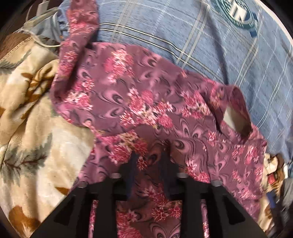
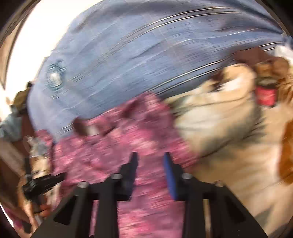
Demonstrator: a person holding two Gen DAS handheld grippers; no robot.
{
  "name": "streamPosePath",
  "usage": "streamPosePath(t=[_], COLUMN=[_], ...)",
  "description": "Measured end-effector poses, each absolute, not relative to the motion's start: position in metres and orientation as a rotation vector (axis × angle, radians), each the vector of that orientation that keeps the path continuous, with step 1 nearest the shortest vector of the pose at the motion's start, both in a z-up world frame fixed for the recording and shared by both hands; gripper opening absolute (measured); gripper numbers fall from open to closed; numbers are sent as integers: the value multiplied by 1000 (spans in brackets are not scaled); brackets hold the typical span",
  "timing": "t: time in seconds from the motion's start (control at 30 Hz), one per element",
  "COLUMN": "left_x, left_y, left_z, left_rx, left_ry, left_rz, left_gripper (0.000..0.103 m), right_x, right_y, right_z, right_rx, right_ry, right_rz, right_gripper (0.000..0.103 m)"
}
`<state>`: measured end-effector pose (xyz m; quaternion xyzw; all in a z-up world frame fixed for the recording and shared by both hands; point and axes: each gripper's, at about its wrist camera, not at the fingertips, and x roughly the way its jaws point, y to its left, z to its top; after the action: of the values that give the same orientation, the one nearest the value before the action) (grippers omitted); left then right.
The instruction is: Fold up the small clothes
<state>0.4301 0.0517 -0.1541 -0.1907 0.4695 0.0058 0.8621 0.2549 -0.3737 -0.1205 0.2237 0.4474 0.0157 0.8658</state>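
A blue plaid sheet (image 1: 210, 36) fills the upper right of the left wrist frame, a round teal logo (image 1: 236, 12) near its top edge. A cream blanket (image 1: 27, 119) with brown and grey leaves lies bunched at left. A red can (image 2: 265, 94) shows blurred at the right wrist frame's right edge.

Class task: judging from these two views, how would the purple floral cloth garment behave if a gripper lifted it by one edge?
The purple floral cloth garment already lies wrinkled over the bedding, so it would probably hang limp. Its thin-looking sleeve suggests little weight. Unpinched parts would likely sag and trail.
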Motion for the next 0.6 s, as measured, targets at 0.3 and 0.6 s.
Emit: streamPosePath(t=[0.3, 0.6], left_x=[460, 551], left_y=[160, 297], left_z=[-84, -56], left_rx=[-437, -800], left_ry=[943, 860], left_rz=[127, 233], left_gripper=[55, 67], right_x=[271, 263], right_y=[-292, -299], right_z=[-180, -183], right_rx=[506, 559], right_ry=[1004, 954], right_rz=[198, 262], right_gripper=[42, 50])
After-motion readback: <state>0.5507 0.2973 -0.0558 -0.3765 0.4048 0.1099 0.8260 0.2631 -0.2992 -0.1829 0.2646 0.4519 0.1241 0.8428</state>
